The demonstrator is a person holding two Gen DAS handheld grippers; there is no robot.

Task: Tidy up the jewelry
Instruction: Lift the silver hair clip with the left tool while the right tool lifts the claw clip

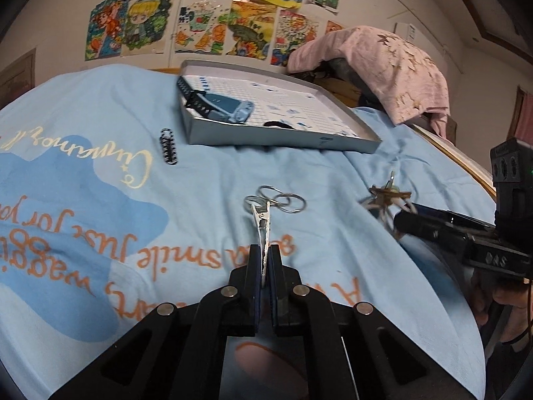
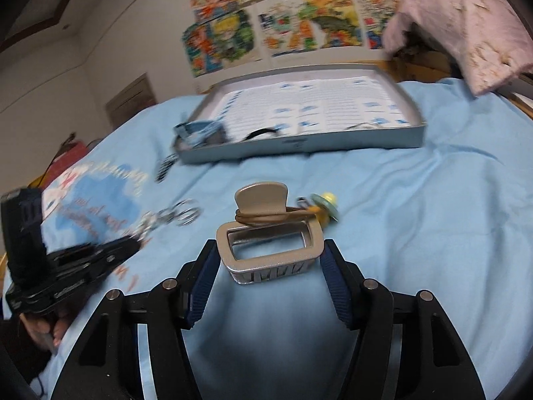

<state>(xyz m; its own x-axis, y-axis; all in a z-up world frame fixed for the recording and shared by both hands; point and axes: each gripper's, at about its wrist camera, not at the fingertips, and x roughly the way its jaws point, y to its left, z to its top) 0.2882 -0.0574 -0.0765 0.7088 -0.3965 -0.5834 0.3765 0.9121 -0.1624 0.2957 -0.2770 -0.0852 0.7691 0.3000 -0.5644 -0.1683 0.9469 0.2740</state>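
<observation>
a: your left claw [image 1: 265, 266] is pinched nearly closed on a slim silver alligator clip [image 1: 262, 225], which sticks straight out ahead of its tips. a cluster of linked metal rings [image 1: 279, 199] lies at the clip's far end; whether they touch, i can't tell.

b: and my right?

a: your right claw [image 2: 269, 266] is spread wide, its blue pads [image 2: 204, 283] pressing the two sides of a silver claw hair clip [image 2: 271, 241]. just beyond it sits a small yellow and green charm [image 2: 324, 204].

b: what's around?

a: everything rests on a light blue bedspread [image 1: 206, 180]. further ahead of both claws is a shallow grey box lid [image 1: 286, 136] with a blue hair clip [image 1: 221, 108] in its left corner. a black beaded clip [image 1: 169, 146] lies left of the lid.
</observation>
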